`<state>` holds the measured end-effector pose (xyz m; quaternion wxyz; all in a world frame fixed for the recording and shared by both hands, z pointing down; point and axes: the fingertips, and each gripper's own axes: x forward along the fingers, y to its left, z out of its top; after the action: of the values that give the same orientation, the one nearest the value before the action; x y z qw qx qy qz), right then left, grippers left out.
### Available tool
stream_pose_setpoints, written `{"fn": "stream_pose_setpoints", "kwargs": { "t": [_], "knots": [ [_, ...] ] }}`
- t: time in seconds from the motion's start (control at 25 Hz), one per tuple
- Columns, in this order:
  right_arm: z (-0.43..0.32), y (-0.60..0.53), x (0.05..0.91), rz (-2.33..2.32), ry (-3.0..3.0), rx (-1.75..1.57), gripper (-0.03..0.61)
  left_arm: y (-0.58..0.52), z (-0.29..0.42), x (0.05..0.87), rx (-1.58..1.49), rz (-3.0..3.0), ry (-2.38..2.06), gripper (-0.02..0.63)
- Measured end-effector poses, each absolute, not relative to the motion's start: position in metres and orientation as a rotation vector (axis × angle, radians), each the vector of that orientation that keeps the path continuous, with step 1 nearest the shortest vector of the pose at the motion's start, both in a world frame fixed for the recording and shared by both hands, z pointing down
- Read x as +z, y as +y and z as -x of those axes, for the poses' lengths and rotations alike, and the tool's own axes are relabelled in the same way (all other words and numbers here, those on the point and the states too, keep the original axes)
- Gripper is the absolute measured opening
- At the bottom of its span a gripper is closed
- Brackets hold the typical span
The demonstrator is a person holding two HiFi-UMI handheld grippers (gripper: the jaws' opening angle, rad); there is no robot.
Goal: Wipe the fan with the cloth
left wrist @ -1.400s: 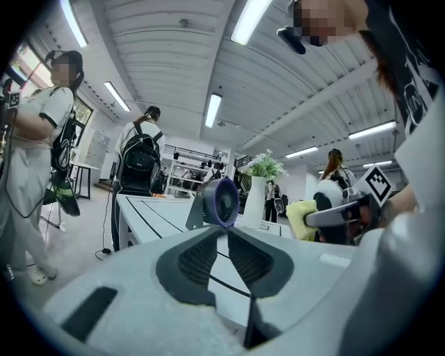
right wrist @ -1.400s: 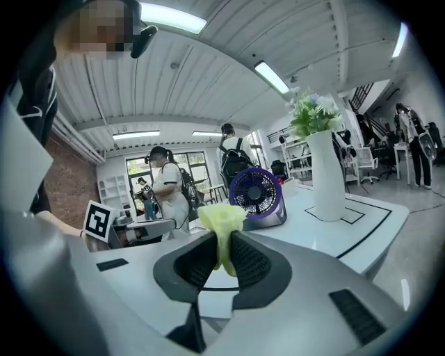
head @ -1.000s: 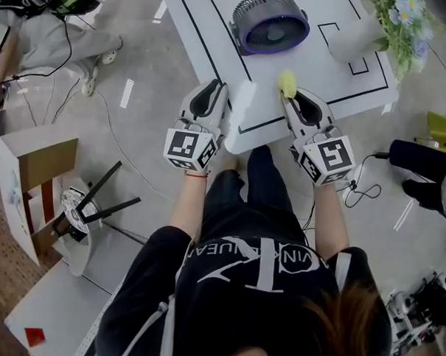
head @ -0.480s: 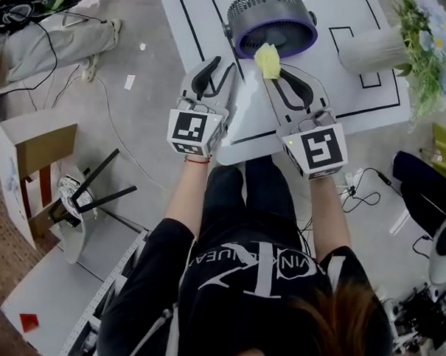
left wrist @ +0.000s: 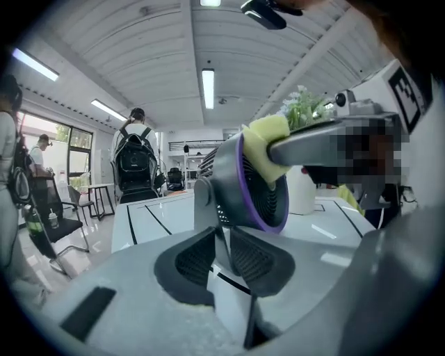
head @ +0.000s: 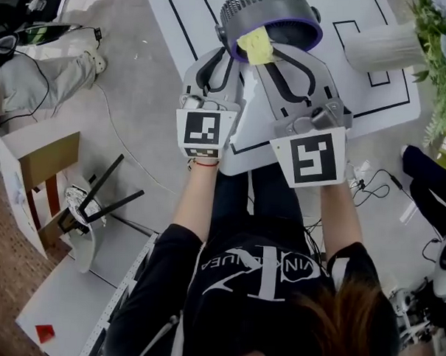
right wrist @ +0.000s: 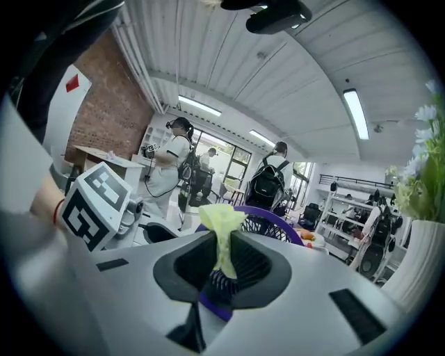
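Note:
The grey fan (head: 269, 9) with a purple rim stands on the white table (head: 189, 24), tilted toward me. My right gripper (head: 264, 56) is shut on the yellow cloth (head: 254, 44) and holds it against the fan's front rim. In the right gripper view the cloth (right wrist: 221, 222) sticks up between the pads of the right gripper (right wrist: 222, 268), in front of the purple rim (right wrist: 278, 226). My left gripper (head: 232, 54) sits at the fan's left side. In the left gripper view its jaws (left wrist: 222, 254) are closing on the fan's grey stand (left wrist: 206, 208), which fills the narrow gap.
A white vase (head: 380, 44) with flowers (head: 439, 43) stands on the table to the right of the fan. On the floor at left lie a tipped stool (head: 96, 205), a cardboard box (head: 32, 165) and cables. People stand in the background of both gripper views.
Both grippers moved forward across the table to the fan. The cloth went from the table's front edge up onto the fan's rim. The left gripper reached the fan's stand.

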<state>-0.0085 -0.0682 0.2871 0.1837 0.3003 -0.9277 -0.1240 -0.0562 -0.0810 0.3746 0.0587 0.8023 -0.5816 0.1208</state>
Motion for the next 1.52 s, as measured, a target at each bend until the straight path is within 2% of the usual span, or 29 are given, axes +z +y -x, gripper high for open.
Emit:
{"fn": "stream_pose_setpoints", "kwargs": {
  "t": [0.04, 0.16, 0.44, 0.68, 1.52],
  "knots": [
    [0.008, -0.069, 0.285, -0.858, -2.621, -0.352, 0.057, -0.081, 0.059, 0.375, 0.346, -2.418, -1.771, 0.062],
    [0.003, -0.075, 0.278, -0.932, -2.648, -0.369, 0.057, -0.082, 0.064, 0.373, 0.299, -2.403, -1.778, 0.055],
    [-0.027, -0.094, 0.274, -1.146, -2.548, -0.484, 0.055, -0.082, 0.062, 0.374, 0.289, -2.41, -1.741, 0.054],
    [-0.05, -0.107, 0.303, -1.189, -2.379, -0.435, 0.054, -0.081, 0.061, 0.375, 0.307, -2.421, -1.72, 0.054],
    [-0.024, -0.085, 0.354, -1.104, -2.458, 0.061, 0.054, -0.083, 0.063, 0.376, 0.312, -2.409, -1.647, 0.052]
  ]
}}
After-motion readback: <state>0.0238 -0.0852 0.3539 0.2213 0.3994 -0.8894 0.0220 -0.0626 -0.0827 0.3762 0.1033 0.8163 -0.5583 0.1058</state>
